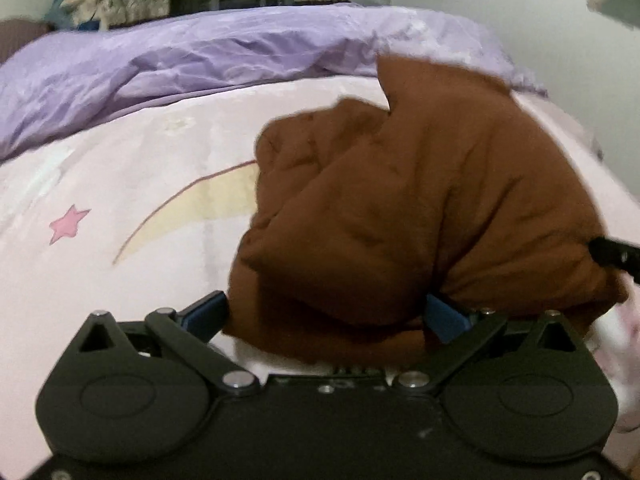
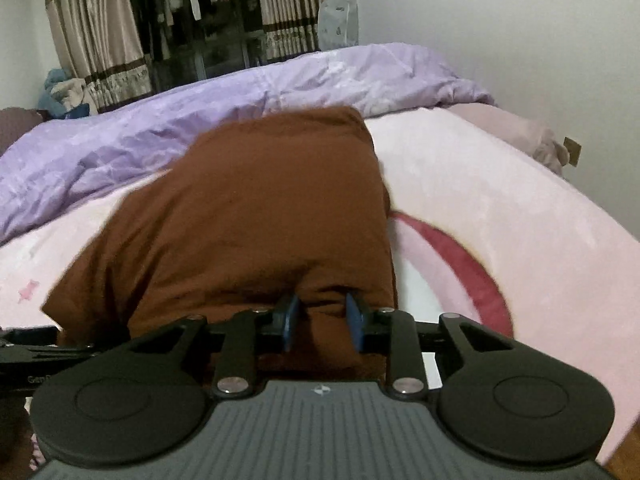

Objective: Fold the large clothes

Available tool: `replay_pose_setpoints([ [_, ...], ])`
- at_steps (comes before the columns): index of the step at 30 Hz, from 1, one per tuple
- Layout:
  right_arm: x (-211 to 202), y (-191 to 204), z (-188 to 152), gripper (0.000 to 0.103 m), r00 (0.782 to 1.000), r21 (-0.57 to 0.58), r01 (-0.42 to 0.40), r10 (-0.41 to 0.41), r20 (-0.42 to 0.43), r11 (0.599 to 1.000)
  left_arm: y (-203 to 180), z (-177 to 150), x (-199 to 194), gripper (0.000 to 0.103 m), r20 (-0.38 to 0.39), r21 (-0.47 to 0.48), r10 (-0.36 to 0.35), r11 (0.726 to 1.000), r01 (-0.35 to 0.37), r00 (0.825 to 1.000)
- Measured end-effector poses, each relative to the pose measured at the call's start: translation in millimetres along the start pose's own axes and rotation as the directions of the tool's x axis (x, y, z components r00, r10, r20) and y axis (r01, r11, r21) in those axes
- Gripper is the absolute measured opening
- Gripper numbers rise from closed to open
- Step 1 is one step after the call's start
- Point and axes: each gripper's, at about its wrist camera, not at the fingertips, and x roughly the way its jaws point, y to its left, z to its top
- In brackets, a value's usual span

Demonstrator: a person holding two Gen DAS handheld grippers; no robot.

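Observation:
A large brown garment (image 1: pixel 420 200) lies bunched on the pink bed cover (image 1: pixel 120 168). In the left wrist view my left gripper (image 1: pixel 326 316) has its jaws spread wide, and a thick fold of the garment bulges between the blue pads (image 1: pixel 206 314), hiding the tips. In the right wrist view the garment (image 2: pixel 248 208) stretches away as a flatter panel toward the purple quilt. My right gripper (image 2: pixel 322 322) has its blue pads (image 2: pixel 291 320) close together, with a fold of the near edge pinched between them. A black part of the right gripper (image 1: pixel 616 256) shows at the garment's right side.
A crumpled purple quilt (image 2: pixel 200 120) runs along the far side of the bed. Behind it hang curtains (image 2: pixel 96 40) and a dark window with clothes. A white wall (image 2: pixel 500 40) borders the bed on the right. The bed cover (image 2: pixel 500 200) spreads right of the garment.

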Motion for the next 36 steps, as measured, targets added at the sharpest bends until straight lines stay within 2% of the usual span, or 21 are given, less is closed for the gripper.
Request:
replay_pose_setpoints([
  [2, -18.9, -0.3, 7.6, 0.045, 0.999, 0.022, -0.040, 0.040, 0.010, 0.999, 4.4, 6.9, -18.5, 0.103, 0.017, -0.035, -0.009, 0.999, 0.010, 1.000],
  [4, -38.8, 2.0, 12.9, 0.073, 0.999, 0.027, -0.046, 0.045, 0.018, 0.999, 3.2, 8.0, -44.1, 0.103, 0.042, -0.030, -0.004, 1.000, 0.005, 0.999],
  [7, -66.7, 9.4, 14.7, 0.088, 0.999, -0.014, 0.010, -0.009, 0.053, 1.000, -4.2, 8.4, -72.7, 0.103, 0.051, -0.001, 0.001, 1.000, -0.001, 0.999],
  [8, -73.0, 11.2, 14.6, 0.090, 0.998, -0.026, 0.030, -0.029, 0.056, 0.999, -4.5, 11.3, -78.5, 0.103, 0.049, 0.003, 0.007, 1.000, -0.007, 0.999],
  [10, -81.7, 13.9, 13.3, 0.091, 0.997, -0.047, 0.061, -0.059, 0.048, 0.997, -11.1, 12.0, -88.1, 0.103, 0.037, 0.014, 0.028, 0.999, -0.029, 0.999],
  [12, -88.5, 13.5, 12.0, 0.091, 0.996, -0.053, 0.079, -0.077, 0.034, 0.995, -16.7, 11.5, -98.0, 0.103, 0.051, 0.024, 0.021, 0.999, -0.022, 0.998],
  [16, -97.8, 14.6, 7.7, 0.091, 0.998, -0.051, 0.062, -0.061, 0.021, 0.997, -25.2, 7.5, -112.0, 0.103, 0.059, 0.029, -0.006, 1.000, 0.004, 0.998],
  [24, -99.0, 18.9, 0.5, 0.091, 0.999, -0.069, 0.048, -0.048, -0.002, 0.996, -41.1, -0.2, -109.5, 0.103, 0.047, 0.072, -0.022, 0.997, 0.019, 0.999],
  [36, -93.3, 15.6, -4.9, 0.091, 0.998, -0.057, 0.052, -0.054, -0.024, 0.997, -37.5, -5.4, -107.0, 0.103, 0.025, 0.090, -0.020, 0.996, 0.018, 0.999],
])
